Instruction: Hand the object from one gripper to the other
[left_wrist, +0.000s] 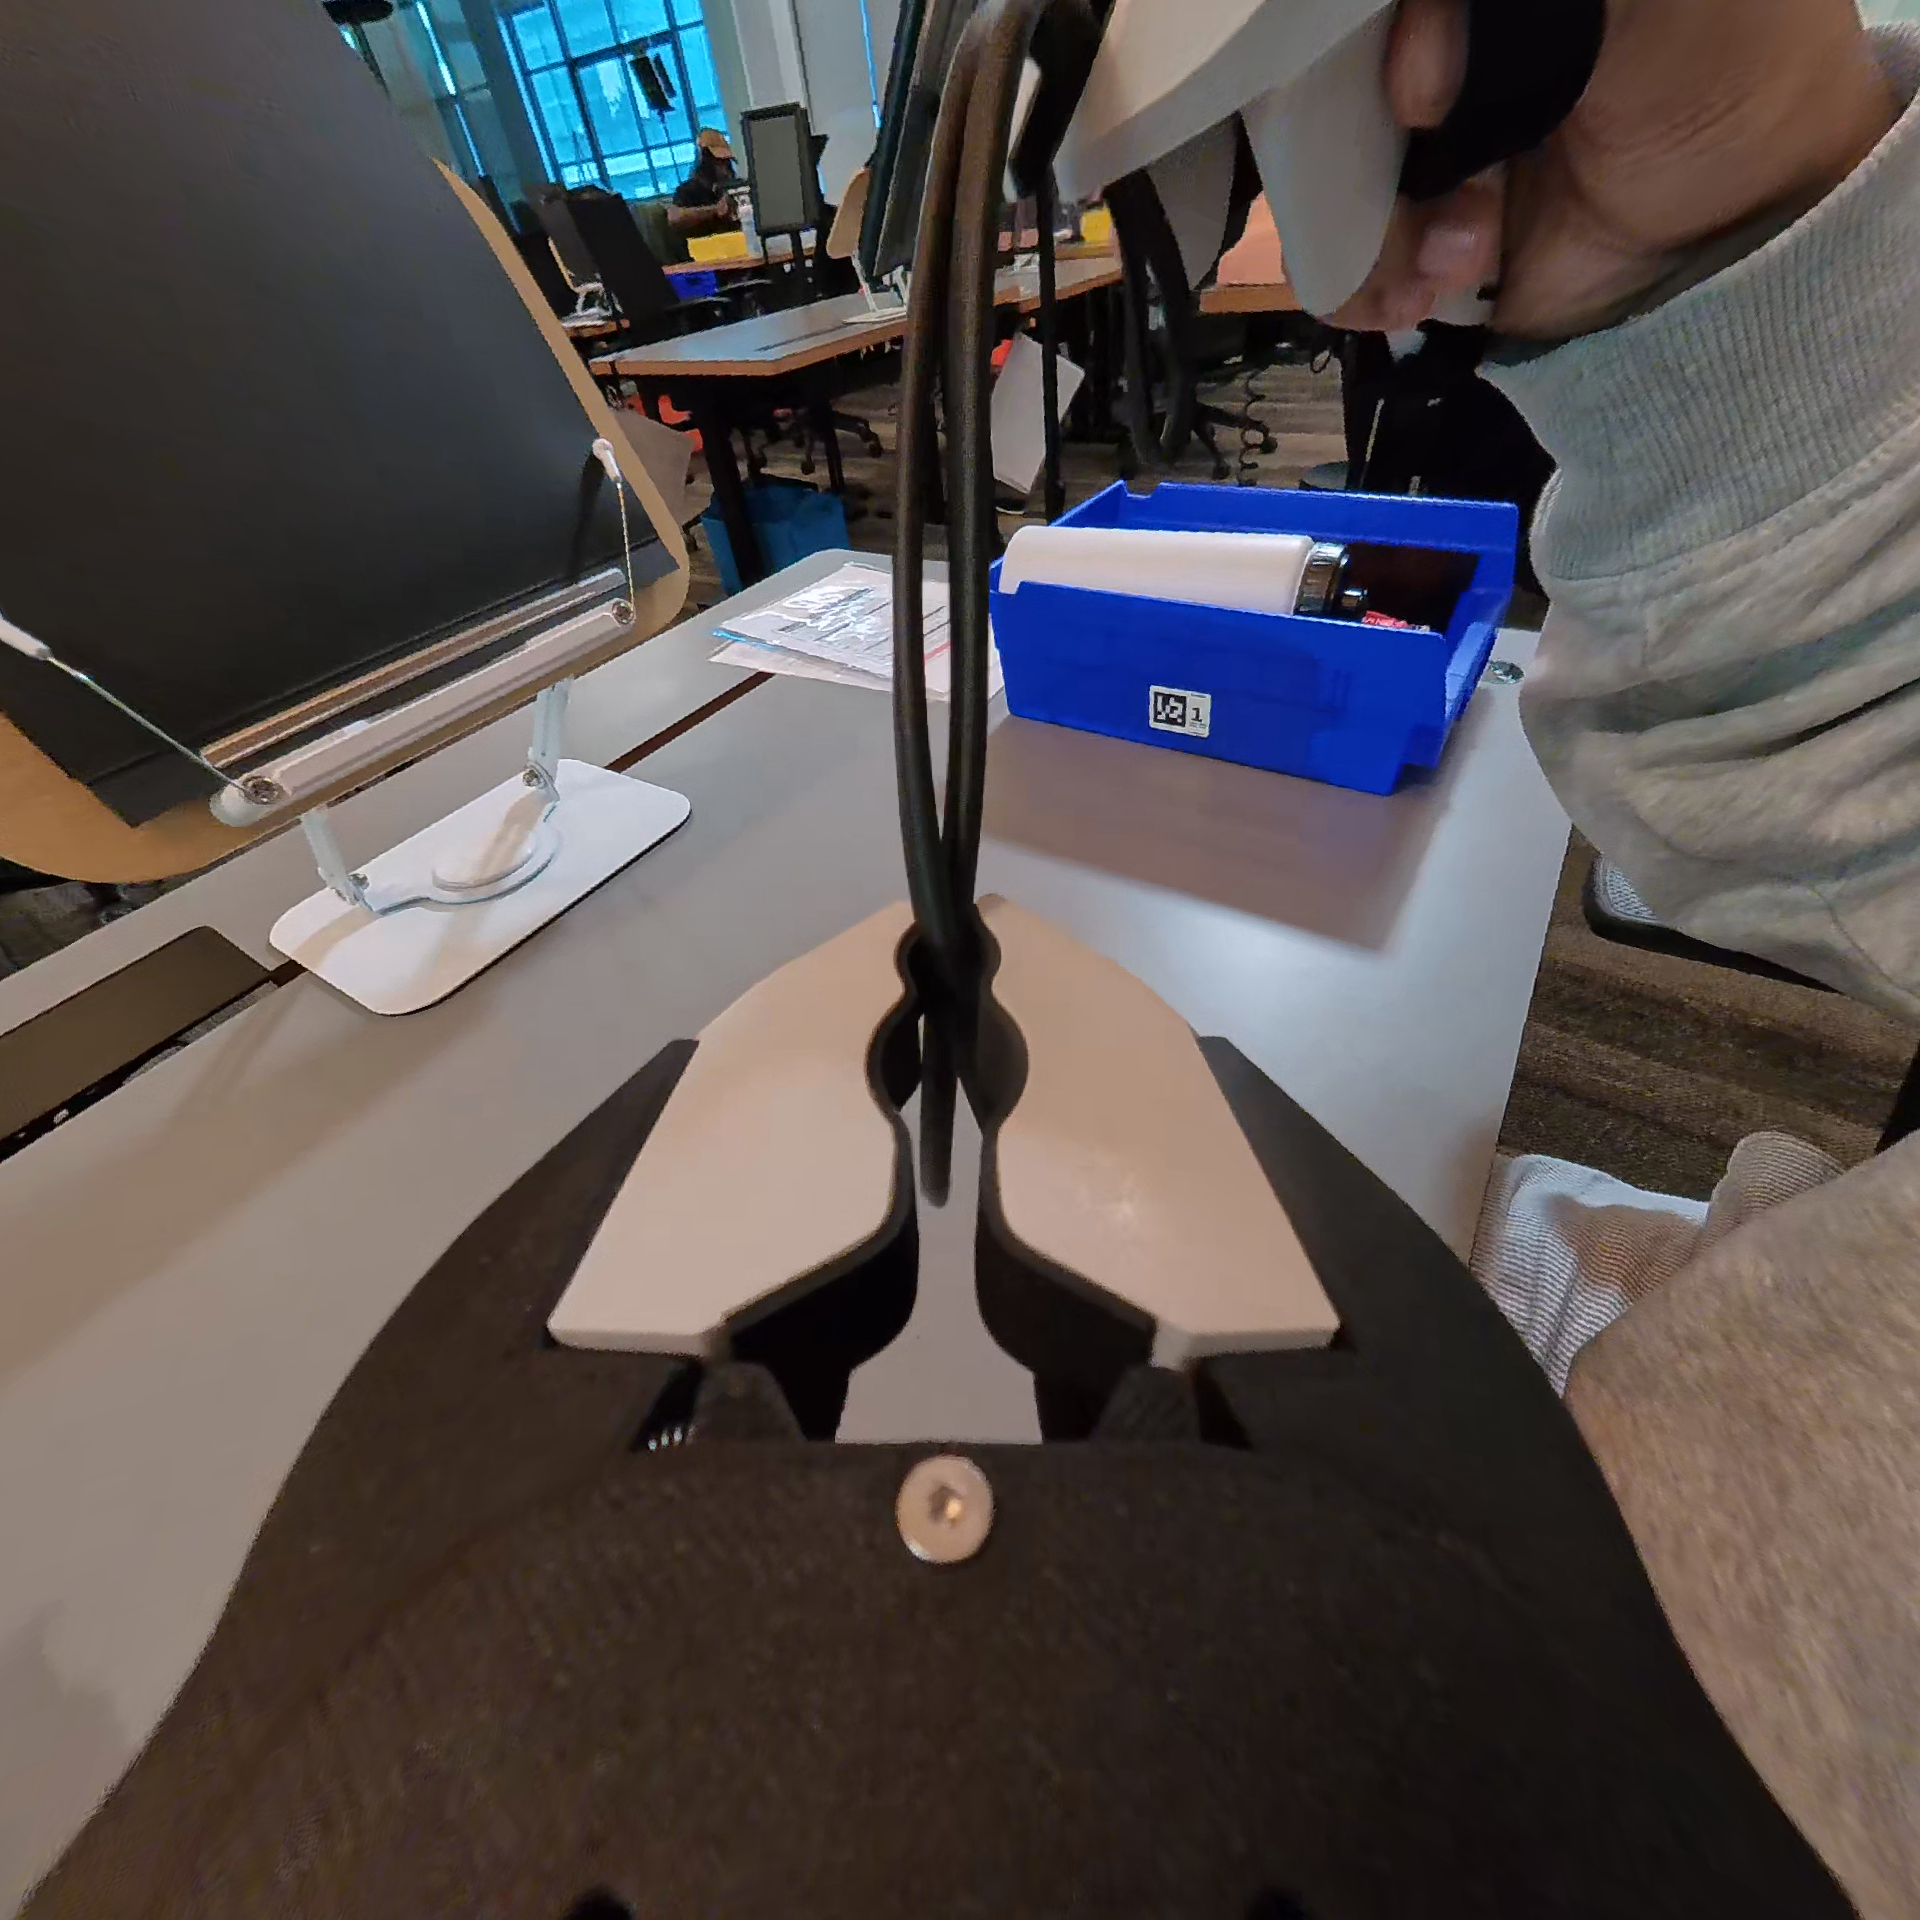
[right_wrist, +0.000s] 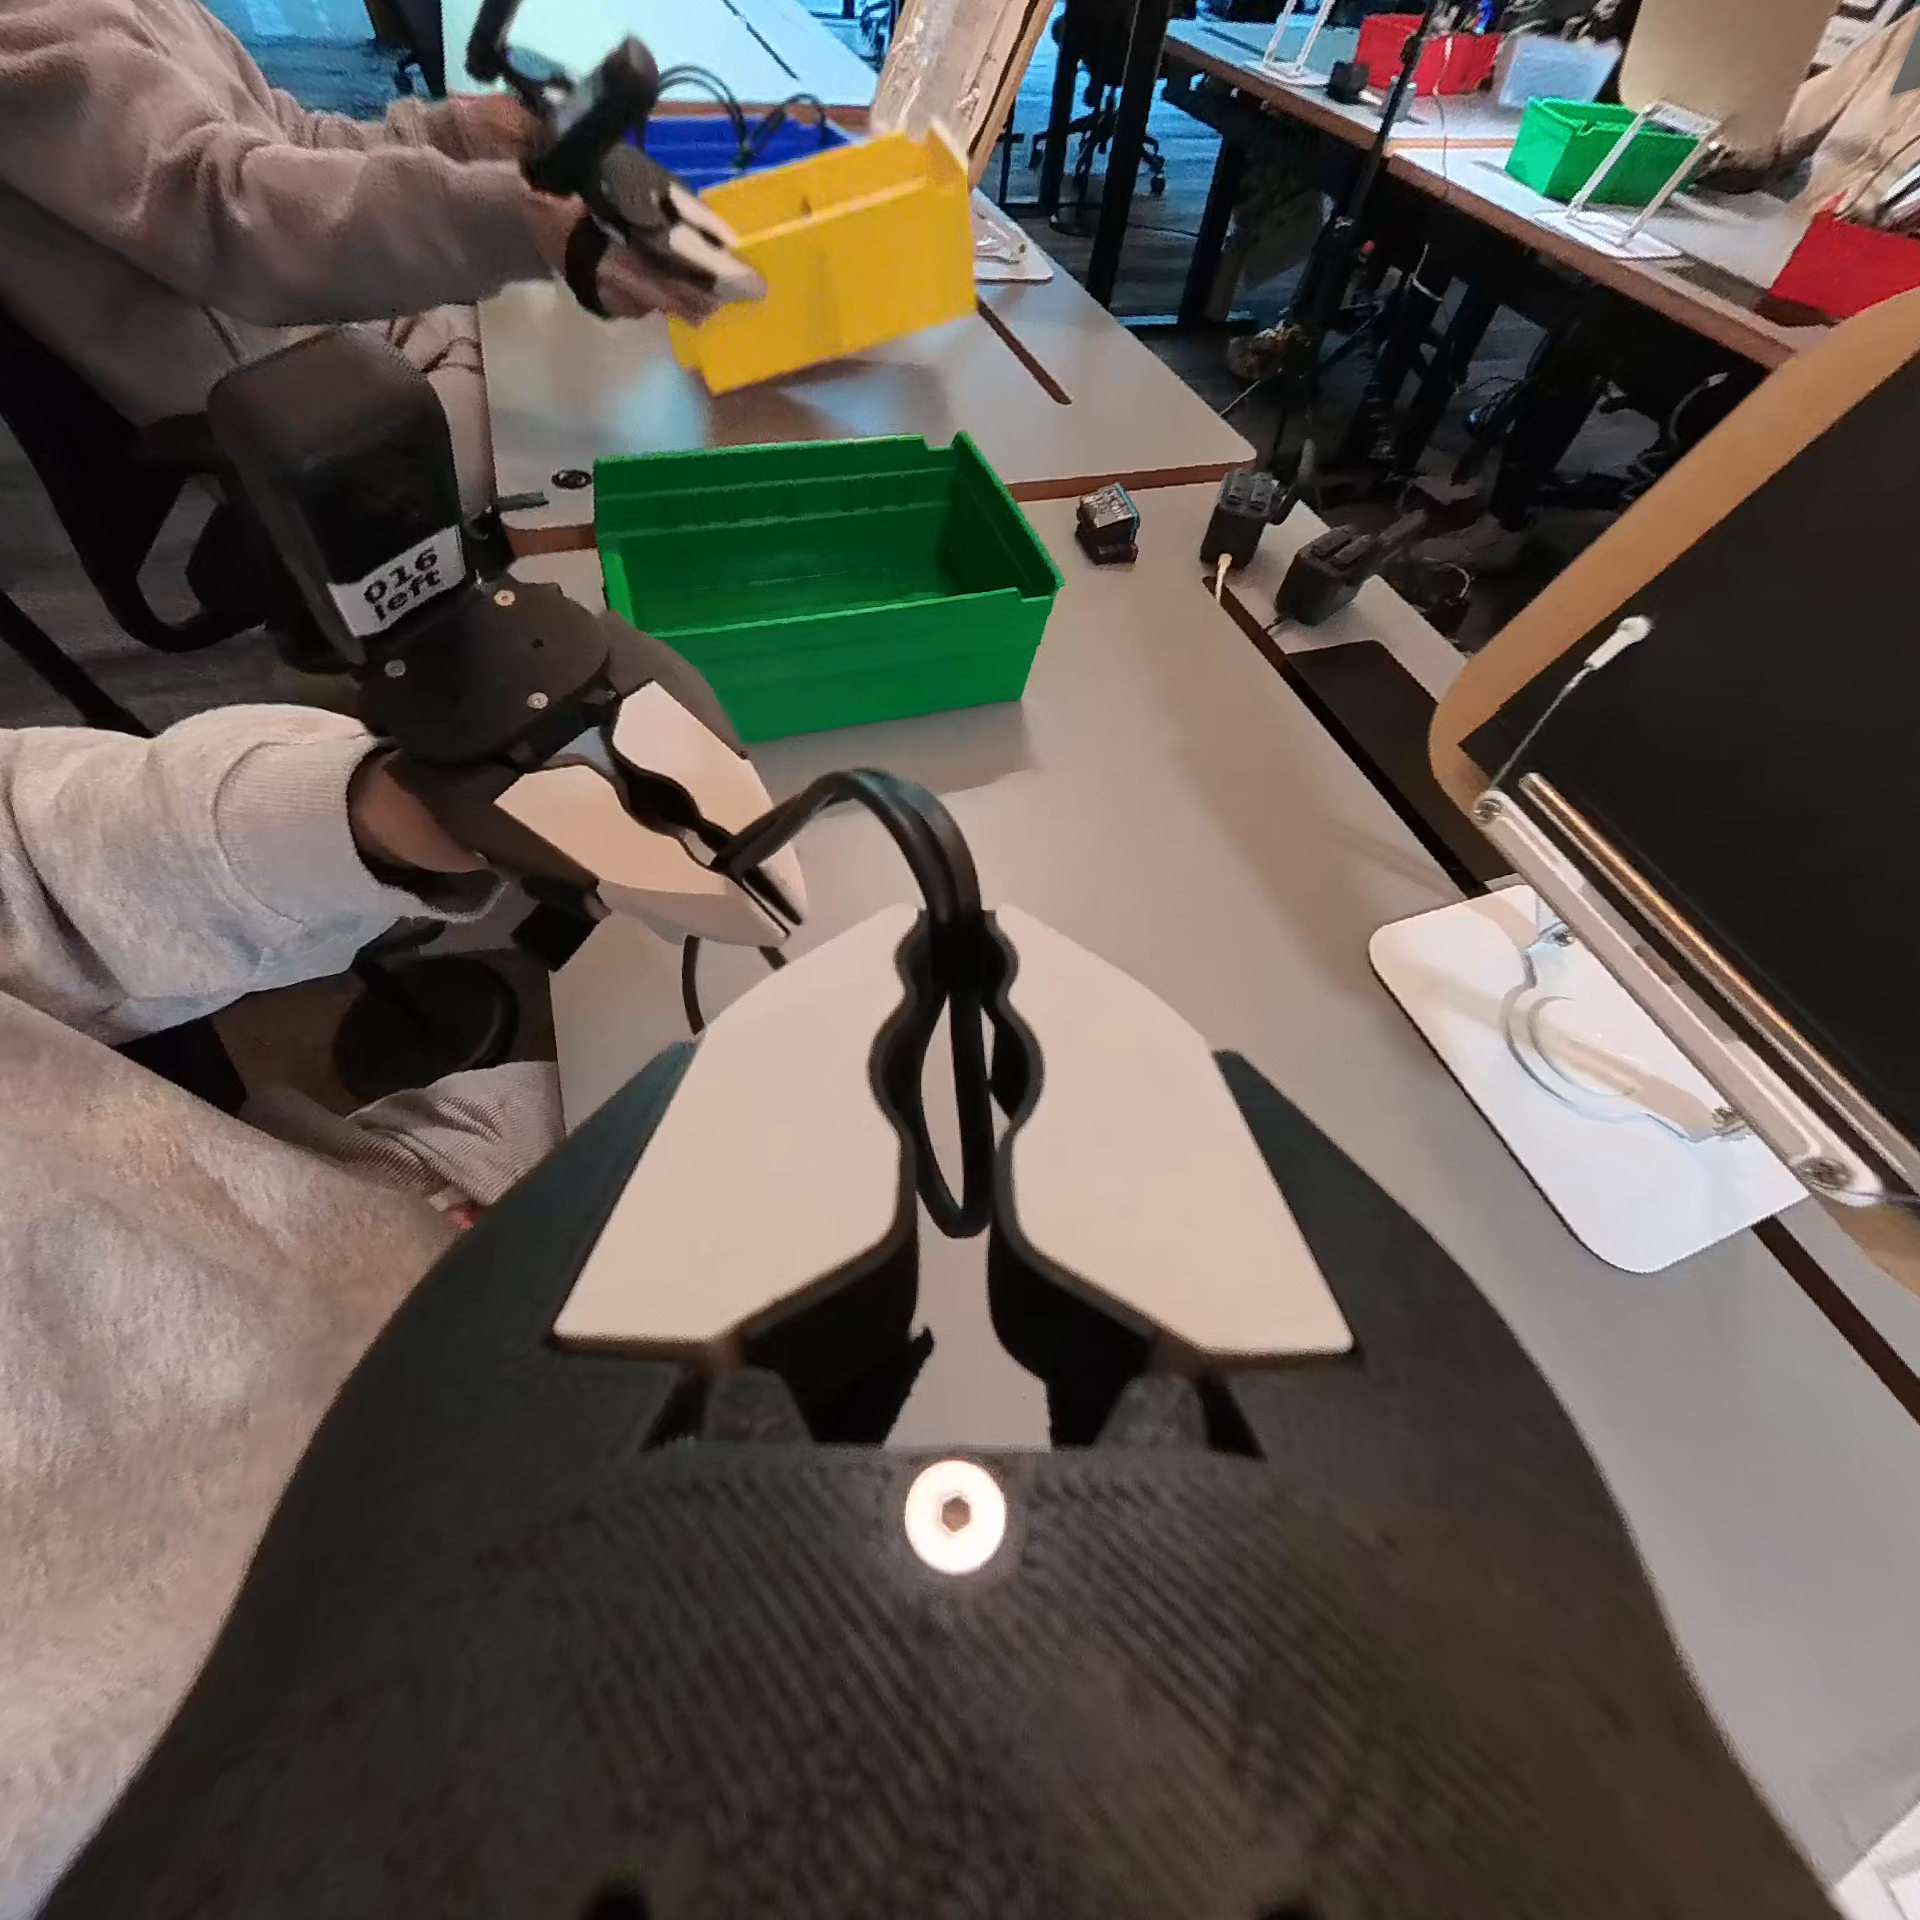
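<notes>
— My left gripper (left_wrist: 948, 935) was clamped on the black cable (left_wrist: 940, 582), strands pinched between the white fingertips (left_wrist: 831, 997) above the grey table (left_wrist: 1195, 883).

— And the other one?

— My right gripper (right_wrist: 951, 930) was closed on the same cable (right_wrist: 914, 821), which arched between the two; I saw the left gripper (right_wrist: 764, 883) just beside it, both gripping at once. Beyond sat a green bin (right_wrist: 831, 603). From the left view, a blue bin (left_wrist: 1247, 665) lay farther back, a white bottle (left_wrist: 1164, 566) inside.
</notes>
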